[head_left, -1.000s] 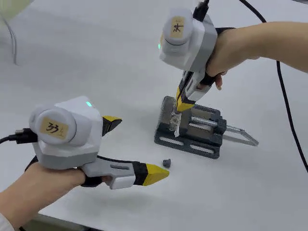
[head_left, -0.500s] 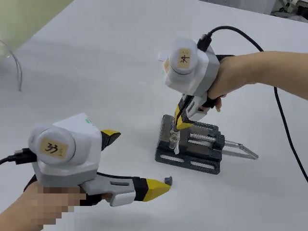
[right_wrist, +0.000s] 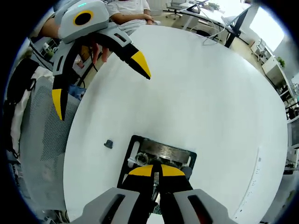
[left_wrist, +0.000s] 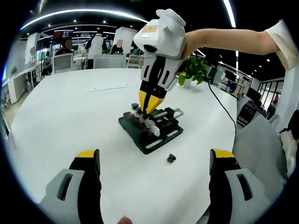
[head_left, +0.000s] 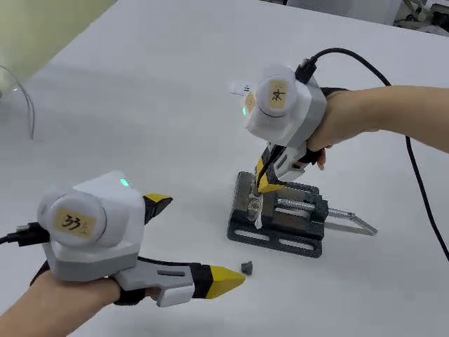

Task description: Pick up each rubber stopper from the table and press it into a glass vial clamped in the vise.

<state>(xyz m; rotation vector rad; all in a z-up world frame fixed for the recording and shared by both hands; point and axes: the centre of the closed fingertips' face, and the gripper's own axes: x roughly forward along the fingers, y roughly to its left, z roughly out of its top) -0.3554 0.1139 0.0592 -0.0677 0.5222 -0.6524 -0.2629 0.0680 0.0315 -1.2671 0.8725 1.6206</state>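
Observation:
A small dark rubber stopper (head_left: pixel 246 267) lies on the white table just right of my left gripper's lower jaw tip and in front of the black vise (head_left: pixel 280 235). My left gripper (head_left: pixel 193 242) is open, with nothing between its jaws. In the left gripper view the stopper (left_wrist: pixel 171 158) sits ahead between the jaws, nearer the right one. A glass vial (head_left: pixel 254 206) stands clamped at the vise's left end. My right gripper (head_left: pixel 265 184) points down just above it, shut. In the right gripper view its tips (right_wrist: pixel 156 170) meet beside the vial (right_wrist: pixel 142 159), with the stopper (right_wrist: pixel 108 143) to the left.
The vise's screw handle (head_left: pixel 351 219) sticks out to the right along the table. A black cable (head_left: pixel 414 161) trails from the right gripper across the table. A clear curved object (head_left: pixel 28 105) stands at the far left. Open white tabletop (head_left: pixel 140 105) lies behind the vise.
The head camera has shifted. The left gripper's lower jaw tip, against the stopper half a second ago, now sits slightly apart from it. The right gripper stays shut over the vial.

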